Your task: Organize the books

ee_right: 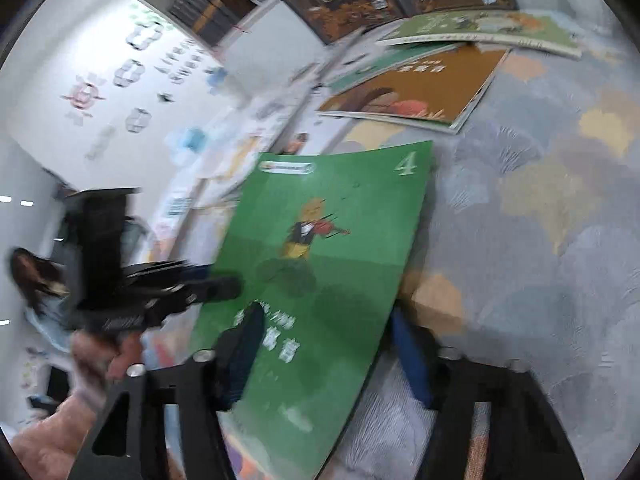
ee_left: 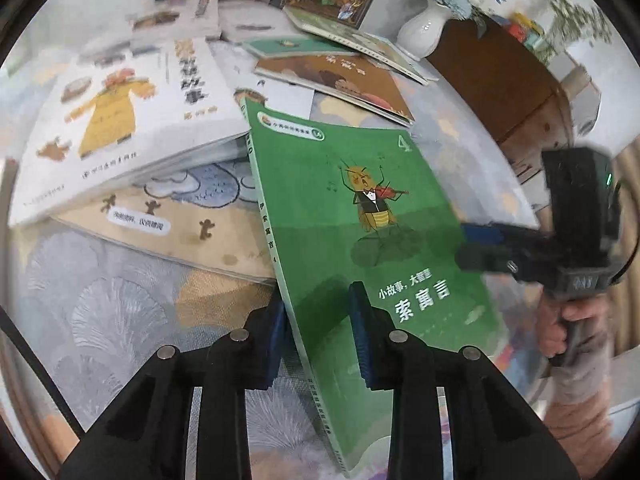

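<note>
Green book point(ee_left: 360, 216) stands tilted between both pairs of jaws, long axis running away from them. Left gripper point(ee_left: 320, 332) is clamped on its spine edge; right gripper point(ee_right: 324, 360) straddles the opposite edge, jaws apart.

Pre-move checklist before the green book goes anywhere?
1. Left gripper shut on the green book at its spine edge: ok.
2. Right gripper pads pressing on the book's opposite edge: cannot tell, blurred.
3. Book off the patterned cloth: ok, tilted up.
4. Cover flat: not ok, it bows.
5. White book and brown book apart from the green one: ok.
</note>
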`<state>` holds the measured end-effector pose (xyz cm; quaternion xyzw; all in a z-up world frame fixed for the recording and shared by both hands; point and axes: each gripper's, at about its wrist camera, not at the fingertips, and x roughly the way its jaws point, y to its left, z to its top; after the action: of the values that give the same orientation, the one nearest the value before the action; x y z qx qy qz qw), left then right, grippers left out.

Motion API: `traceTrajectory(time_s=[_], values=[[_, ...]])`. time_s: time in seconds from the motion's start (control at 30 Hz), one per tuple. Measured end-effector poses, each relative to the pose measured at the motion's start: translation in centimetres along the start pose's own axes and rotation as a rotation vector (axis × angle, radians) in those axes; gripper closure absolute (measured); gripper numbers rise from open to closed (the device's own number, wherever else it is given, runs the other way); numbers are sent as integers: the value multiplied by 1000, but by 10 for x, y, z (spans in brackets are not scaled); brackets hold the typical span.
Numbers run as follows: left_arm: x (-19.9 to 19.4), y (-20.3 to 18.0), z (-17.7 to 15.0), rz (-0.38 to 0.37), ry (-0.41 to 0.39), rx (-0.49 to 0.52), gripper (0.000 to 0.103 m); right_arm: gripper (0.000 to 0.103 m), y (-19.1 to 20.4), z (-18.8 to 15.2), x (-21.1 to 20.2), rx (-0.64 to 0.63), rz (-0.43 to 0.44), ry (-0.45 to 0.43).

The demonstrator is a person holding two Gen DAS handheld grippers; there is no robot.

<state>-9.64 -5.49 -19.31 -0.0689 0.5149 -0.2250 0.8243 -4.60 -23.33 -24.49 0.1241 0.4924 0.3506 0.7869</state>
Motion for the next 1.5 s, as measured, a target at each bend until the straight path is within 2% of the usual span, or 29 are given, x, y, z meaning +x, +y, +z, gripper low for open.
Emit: traceTrajectory(time_s=[0.03, 0.13, 0.3, 0.37, 0.47, 0.63, 1.03, 1.1, 1.3, 1.5], values=[[0, 0, 0, 7, -6, 1, 75, 59, 4, 1, 2, -8, -52, -6], [1, 5, 2, -9, -8, -22, 76, 61, 21, -2, 2, -69, -164, -15], [-1, 0, 3, 41, -2, -31, 76, 69, 31, -11, -7, -92, -226, -56], [-1, -6, 4, 72, 4, -31, 76, 69, 37, -13, -11, -111, -243, -52], [-4, -11, 6, 101, 6, -16, 76, 71, 44, -13, -15, -110, -222, -46], [-18, -11, 11, 67, 10, -28, 76, 72, 64, -11, -25, -119, -181, -48], [-78, 9, 26, 84, -70, -30, 76, 72, 116, 14, -36, -176, -143, -54], [-91, 20, 28, 83, -91, -44, 76, 72, 129, 20, -33, -198, -160, -69], [-125, 57, 29, 115, -136, -72, 76, 72, 179, 38, -12, -269, -139, -32], [-165, 111, 22, 160, -183, -95, 74, 72, 235, 61, 24, -337, -99, -23]])
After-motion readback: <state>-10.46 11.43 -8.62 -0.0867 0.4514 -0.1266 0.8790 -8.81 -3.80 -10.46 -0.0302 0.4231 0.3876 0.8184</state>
